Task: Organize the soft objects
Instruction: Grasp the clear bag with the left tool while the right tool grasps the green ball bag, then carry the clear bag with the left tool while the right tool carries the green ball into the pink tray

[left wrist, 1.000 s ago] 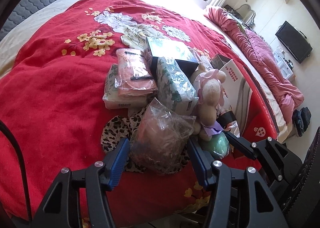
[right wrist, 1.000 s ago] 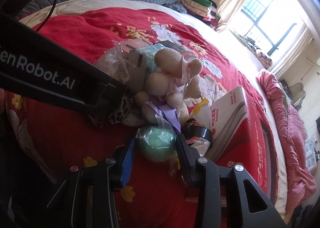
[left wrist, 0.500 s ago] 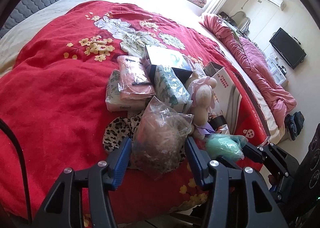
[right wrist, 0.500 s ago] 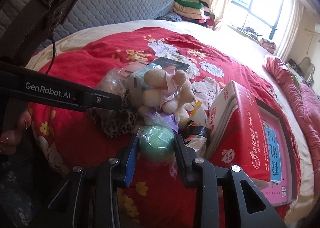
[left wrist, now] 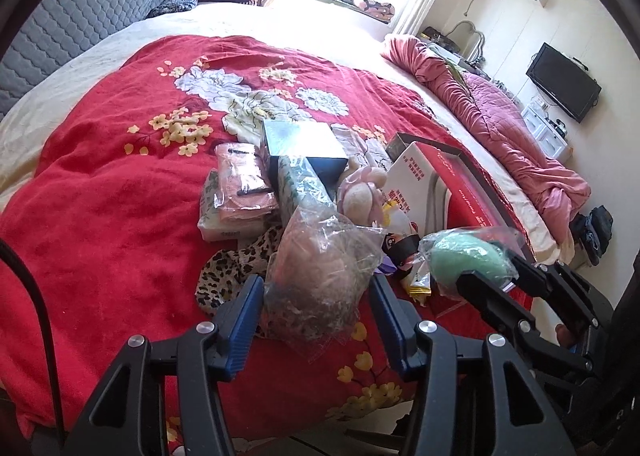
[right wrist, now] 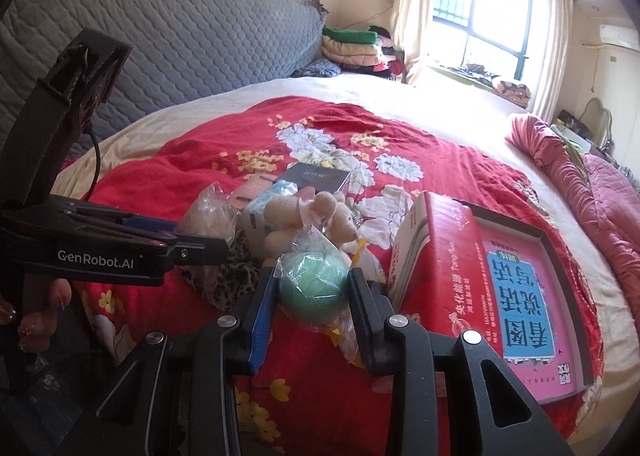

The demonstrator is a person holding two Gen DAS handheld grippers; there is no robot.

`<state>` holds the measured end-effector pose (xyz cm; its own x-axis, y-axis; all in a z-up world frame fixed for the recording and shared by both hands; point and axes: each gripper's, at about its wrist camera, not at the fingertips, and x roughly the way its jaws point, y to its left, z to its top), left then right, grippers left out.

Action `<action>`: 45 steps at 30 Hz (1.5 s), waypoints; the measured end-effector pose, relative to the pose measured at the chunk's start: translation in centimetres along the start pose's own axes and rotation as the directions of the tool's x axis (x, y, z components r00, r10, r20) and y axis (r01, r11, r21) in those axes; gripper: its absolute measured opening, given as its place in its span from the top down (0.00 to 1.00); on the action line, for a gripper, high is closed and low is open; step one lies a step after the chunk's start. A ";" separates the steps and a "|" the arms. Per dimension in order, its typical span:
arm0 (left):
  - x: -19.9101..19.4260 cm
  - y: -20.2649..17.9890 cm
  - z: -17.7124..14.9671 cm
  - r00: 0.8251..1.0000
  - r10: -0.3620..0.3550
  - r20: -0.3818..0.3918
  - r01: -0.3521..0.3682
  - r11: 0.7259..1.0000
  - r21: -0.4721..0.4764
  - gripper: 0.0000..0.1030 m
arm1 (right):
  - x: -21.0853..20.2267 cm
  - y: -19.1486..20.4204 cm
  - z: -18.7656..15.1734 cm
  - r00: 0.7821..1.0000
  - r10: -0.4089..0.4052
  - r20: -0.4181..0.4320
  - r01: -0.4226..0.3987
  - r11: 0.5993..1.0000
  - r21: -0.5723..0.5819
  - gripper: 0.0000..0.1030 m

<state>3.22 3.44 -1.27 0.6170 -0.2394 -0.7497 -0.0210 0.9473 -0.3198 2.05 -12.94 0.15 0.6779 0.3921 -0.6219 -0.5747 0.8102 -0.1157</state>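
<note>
Both tools are clenched: my left tool grips the crinkly plastic bag, my right tool the wrapped green ball. Slick film could let either slip onto the bed.

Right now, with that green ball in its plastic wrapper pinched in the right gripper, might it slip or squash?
The green ball looks soft, so the right gripper probably dents it a little. Its loose crinkly wrapper could slide against the pads. Being round, it would likely roll if dropped on the red blanket.
</note>
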 end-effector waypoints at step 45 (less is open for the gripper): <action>4.1 -24.8 6.2 0.986 -0.155 -0.060 0.166 0.925 0.342 0.47 | -11.6 -23.1 -5.3 0.877 -0.477 0.055 0.351 0.715 0.604 0.65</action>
<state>11.19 -19.71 7.17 0.5643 -0.3957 -0.7246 0.3520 0.9092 -0.2223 5.06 -38.52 5.88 0.8940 -0.0184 -0.4476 0.1039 0.9804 0.1672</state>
